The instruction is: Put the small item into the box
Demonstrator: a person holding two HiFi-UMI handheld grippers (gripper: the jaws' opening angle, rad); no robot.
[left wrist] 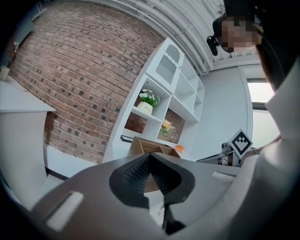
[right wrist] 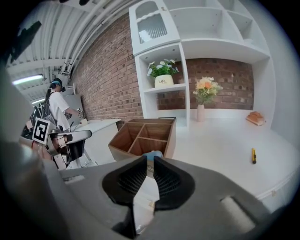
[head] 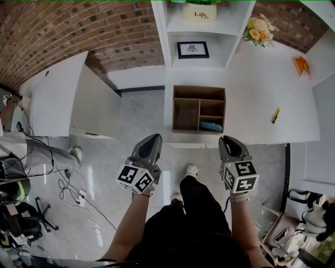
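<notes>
A wooden box (head: 186,108) with several open compartments lies at the near edge of the white table (head: 261,94). A blue item (head: 211,126) rests in its lower right compartment. A small yellow item (head: 276,115) lies on the table to the right of the box, also seen in the right gripper view as the yellow item (right wrist: 253,155). My left gripper (head: 154,137) and right gripper (head: 226,140) hover short of the table, over the floor, both shut and empty. The left gripper (left wrist: 150,157) points at the box (left wrist: 152,146). The right gripper (right wrist: 150,161) points at the box (right wrist: 145,133).
White shelves (head: 201,31) behind the box hold a potted plant (head: 200,11) and a framed picture (head: 192,49). A flower vase (head: 260,29) and an orange object (head: 301,65) sit far right. A white desk (head: 57,94) and floor cables (head: 68,183) lie left. Another person (right wrist: 58,105) stands farther off.
</notes>
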